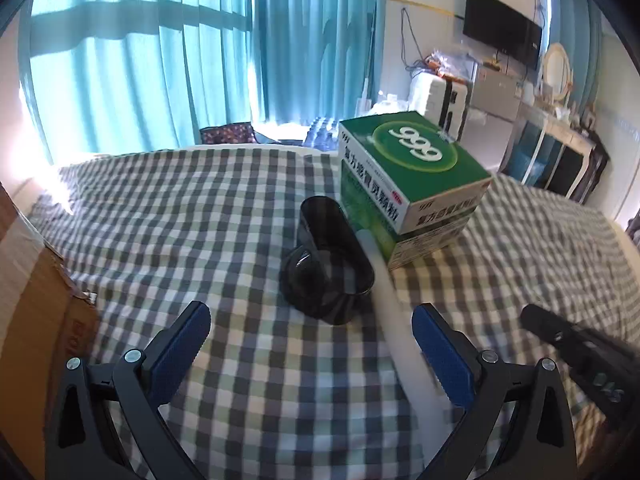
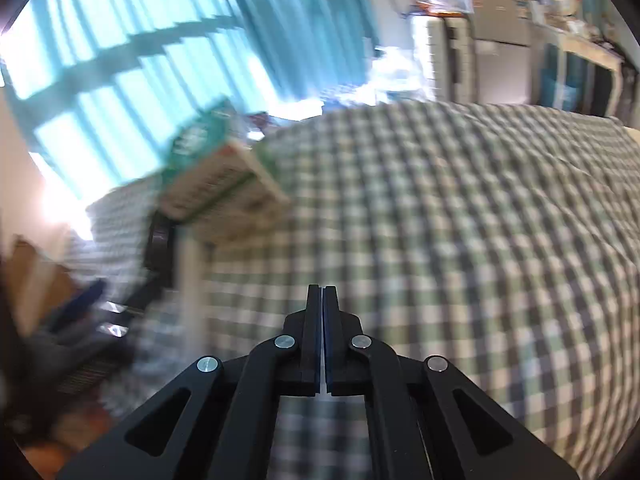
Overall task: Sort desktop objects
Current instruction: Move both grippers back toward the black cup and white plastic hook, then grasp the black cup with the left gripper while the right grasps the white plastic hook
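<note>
Left claw (image 1: 311, 334) gapes wide, empty, above bare checked cloth (image 1: 200, 208), white tube (image 1: 394, 312) grazing its right finger, black cup (image 1: 330, 260) at 12 o'clock, green box (image 1: 408, 184) at 1, carton (image 1: 36, 304) at 9; right claw (image 2: 322, 292) is fully closed, empty.

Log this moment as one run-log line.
left gripper: open, empty | right gripper: shut, empty | black holder: on checked cloth, beside green boxes | white tube: against holder
</note>
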Motion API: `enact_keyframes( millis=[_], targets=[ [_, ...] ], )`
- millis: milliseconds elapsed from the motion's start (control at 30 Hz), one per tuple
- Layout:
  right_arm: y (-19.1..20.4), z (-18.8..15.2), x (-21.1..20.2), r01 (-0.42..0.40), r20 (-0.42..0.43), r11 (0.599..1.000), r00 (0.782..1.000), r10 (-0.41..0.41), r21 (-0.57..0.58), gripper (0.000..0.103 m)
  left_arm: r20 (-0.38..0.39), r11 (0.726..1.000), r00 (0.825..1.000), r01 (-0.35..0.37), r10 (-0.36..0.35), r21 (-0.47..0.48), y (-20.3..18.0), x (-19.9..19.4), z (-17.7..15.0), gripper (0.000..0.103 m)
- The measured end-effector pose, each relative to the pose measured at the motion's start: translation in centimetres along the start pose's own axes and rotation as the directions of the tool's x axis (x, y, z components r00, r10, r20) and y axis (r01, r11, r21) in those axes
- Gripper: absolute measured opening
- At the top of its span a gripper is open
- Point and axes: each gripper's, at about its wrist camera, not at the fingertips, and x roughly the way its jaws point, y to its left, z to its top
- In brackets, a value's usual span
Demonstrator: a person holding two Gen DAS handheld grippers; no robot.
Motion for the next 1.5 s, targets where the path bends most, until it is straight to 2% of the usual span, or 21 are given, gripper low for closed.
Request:
enact_keyframes(
  millis=[100,200,267,300,367,500,567,733,800,900,967,1000,1033,1133,1233,1267,1400,1500],
  targets=[
    [2.1,-0.4,-0.4,-0.024,0.006,0.995,1.0,0.025,-0.098,0.001,-0.018,0.998,1.0,-0.011,0.01,-0.055,1.6,0.2,-0.1,0.103],
    [3.5,-1.1,0.4,-0.06,-0.038,0.99,0.998,0.056,-0.13,0.003,-0.037,0.996,0.999,0.032,-0.035,-0.086,3.4,0.7,-0.3,0.103],
    [4.1,-1.5,1.0,-0.098,-0.067,0.987,0.994,0.09,-0.129,0.015,-0.048,0.994,0.996,0.076,-0.08,-0.084,3.8,1.1,-0.6,0.103],
    [4.5,-1.9,1.1,-0.099,-0.073,0.985,0.993,0.089,-0.138,0.032,-0.051,0.991,0.993,0.098,-0.102,-0.09,4.1,1.1,-0.7,0.103],
    [5.3,-2.7,0.8,-0.08,-0.066,0.983,0.995,0.07,-0.167,0.049,-0.045,0.986,0.988,0.143,-0.147,-0.091,4.1,1.1,-0.7,0.103],
    [5.1,-3.3,1.4,-0.078,-0.087,0.98,0.994,0.063,-0.185,0.049,-0.058,0.987,0.986,0.151,-0.154,-0.062,3.7,2.1,-0.1,0.103],
    [5.0,-3.4,1.6,-0.086,-0.091,0.978,0.993,0.07,-0.192,0.049,-0.065,0.99,0.989,0.126,-0.13,-0.07,4.1,3.0,0.4,0.103],
    [6.9,-4.4,1.6,-0.112,-0.085,0.956,0.992,0.092,-0.271,0.048,-0.08,0.981,0.99,0.098,-0.112,-0.165,6.2,3.7,0.5,0.103],
    [7.7,-5.2,2.3,-0.121,-0.109,0.945,0.99,0.091,-0.305,0.043,-0.098,0.979,0.992,0.066,-0.086,-0.191,7.2,4.0,0.6,0.103],
    [8.8,-6.3,2.7,-0.089,-0.103,0.924,0.993,0.054,-0.372,0.042,-0.085,0.964,0.99,0.09,-0.114,-0.249,8.7,3.9,0.5,0.103],
    [9.0,-6.5,2.9,-0.054,-0.099,0.919,0.995,0.016,-0.392,0.032,-0.084,0.954,0.99,0.086,-0.115,-0.289,9.6,3.9,0.5,0.103],
    [8.9,-6.5,2.8,-0.046,-0.096,0.92,0.995,0.009,-0.389,0.017,-0.083,0.951,0.99,0.088,-0.117,-0.295,9.7,4.0,0.6,0.103],
    [8.5,-6.2,2.6,-0.055,-0.101,0.928,0.995,0.019,-0.368,0.01,-0.08,0.952,0.99,0.092,-0.12,-0.292,9.7,4.1,0.6,0.103],
    [7.3,-5.5,1.9,-0.051,-0.093,0.952,0.995,0.023,-0.302,0.008,-0.077,0.965,0.989,0.106,-0.128,-0.24,9.0,4.2,0.7,0.103],
    [6.1,-4.6,0.1,0.069,0.014,0.956,0.998,-0.067,-0.286,0.008,-0.072,0.975,0.986,0.134,-0.149,-0.175,7.8,4.5,1.1,0.103],
    [5.4,-4.3,-0.1,0.084,0.023,0.962,0.996,-0.081,-0.26,0.008,-0.068,0.978,0.986,0.142,-0.153,-0.152,7.4,4.7,1.3,0.103],
    [2.2,-3.8,0.0,0.104,-0.017,0.986,0.994,-0.107,-0.129,0.008,-0.065,0.99,0.989,0.129,-0.133,-0.063,6.0,6.2,2.5,0.103],
    [1.2,-3.4,0.0,0.112,-0.017,0.988,0.993,-0.115,-0.108,0.008,-0.059,0.99,0.989,0.136,-0.137,-0.022,5.0,6.8,3.2,0.101]
  ],
)
